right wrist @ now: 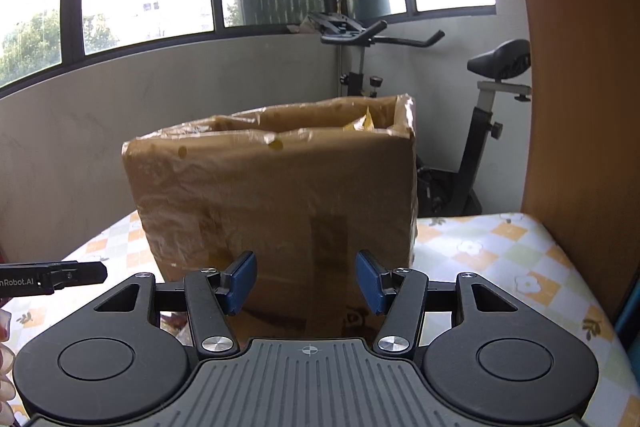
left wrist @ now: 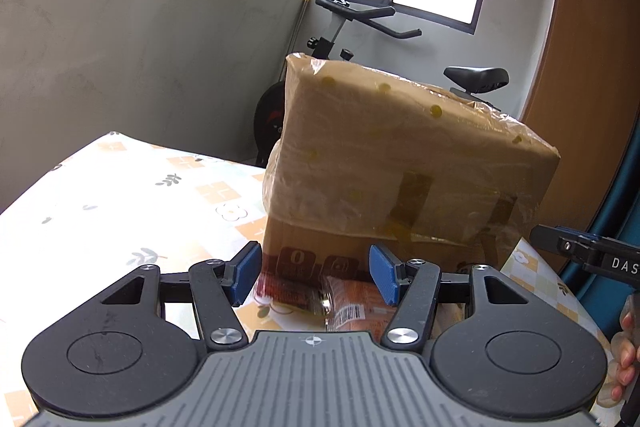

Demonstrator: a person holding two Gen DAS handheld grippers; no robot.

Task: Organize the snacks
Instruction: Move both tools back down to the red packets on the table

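Observation:
A tall cardboard box (left wrist: 400, 155) wrapped in clear plastic stands on the table; the right wrist view shows the box (right wrist: 280, 195) open at the top, with something yellow (right wrist: 360, 123) inside. A red and orange snack packet (left wrist: 348, 303) lies on the cloth against the box's foot. My left gripper (left wrist: 316, 275) hangs open just above and before that packet, its blue pads not touching it. My right gripper (right wrist: 306, 279) is open and empty, facing the box's front. At the right edge of the left wrist view, a black finger (left wrist: 580, 251) of the right gripper shows.
The table (left wrist: 120, 195) wears a floral checked cloth. An exercise bike (right wrist: 472, 131) stands behind it by a grey wall under windows. A wooden panel (right wrist: 580, 67) rises at the right. A person's hand (left wrist: 626, 347) shows at the frame edge.

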